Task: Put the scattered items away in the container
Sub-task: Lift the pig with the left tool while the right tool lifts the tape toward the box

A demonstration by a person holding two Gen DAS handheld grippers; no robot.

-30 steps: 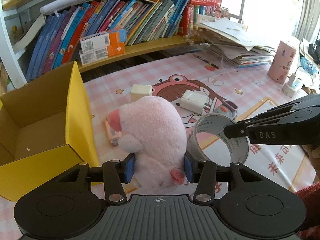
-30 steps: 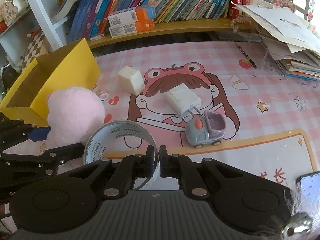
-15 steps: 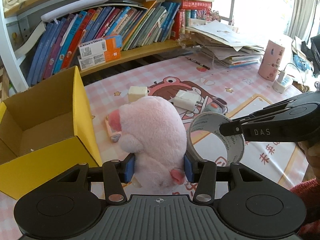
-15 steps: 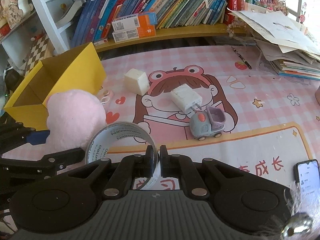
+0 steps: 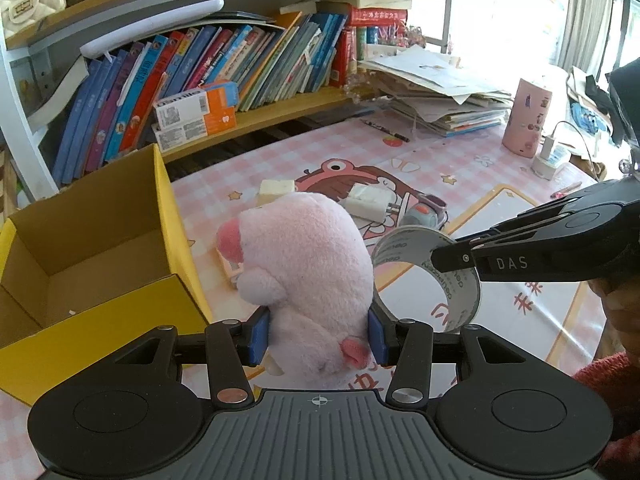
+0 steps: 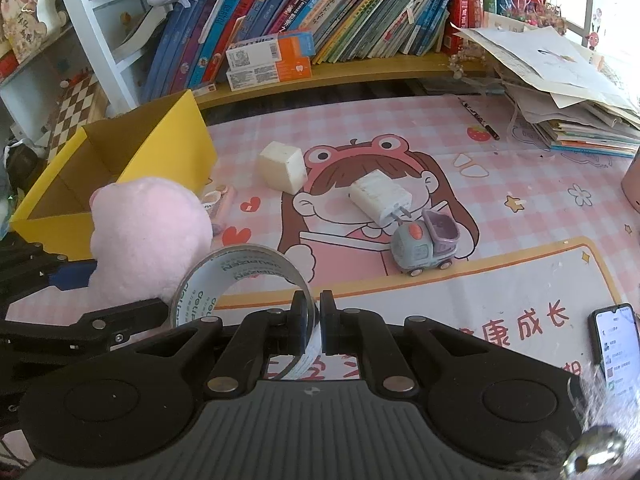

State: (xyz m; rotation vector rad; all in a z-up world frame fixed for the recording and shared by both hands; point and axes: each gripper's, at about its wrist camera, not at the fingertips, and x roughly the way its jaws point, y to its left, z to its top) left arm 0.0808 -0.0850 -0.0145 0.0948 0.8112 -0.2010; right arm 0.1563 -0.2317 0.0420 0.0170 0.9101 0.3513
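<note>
My left gripper (image 5: 318,336) is shut on a pink plush toy (image 5: 308,268) and holds it above the mat, just right of the open yellow box (image 5: 92,256). My right gripper (image 6: 315,322) is shut on the rim of a clear tape roll (image 6: 240,280), held up beside the plush (image 6: 144,236). The tape roll (image 5: 432,276) and the right gripper's arm show at the right of the left wrist view. The yellow box (image 6: 120,168) stands at the left. On the mat lie a cream cube (image 6: 283,166), a white charger (image 6: 381,196), a toy truck (image 6: 426,246) and a small pink item (image 6: 216,200).
A bookshelf (image 6: 320,68) runs along the back. A paper stack (image 6: 560,92) sits at the back right with a pen (image 6: 478,118) nearby. A phone (image 6: 618,348) lies at the front right. A pink cup (image 5: 528,118) stands far right.
Both grippers have risen and drawn back a little with the plush and tape roll held. The items on the mat have not moved.
</note>
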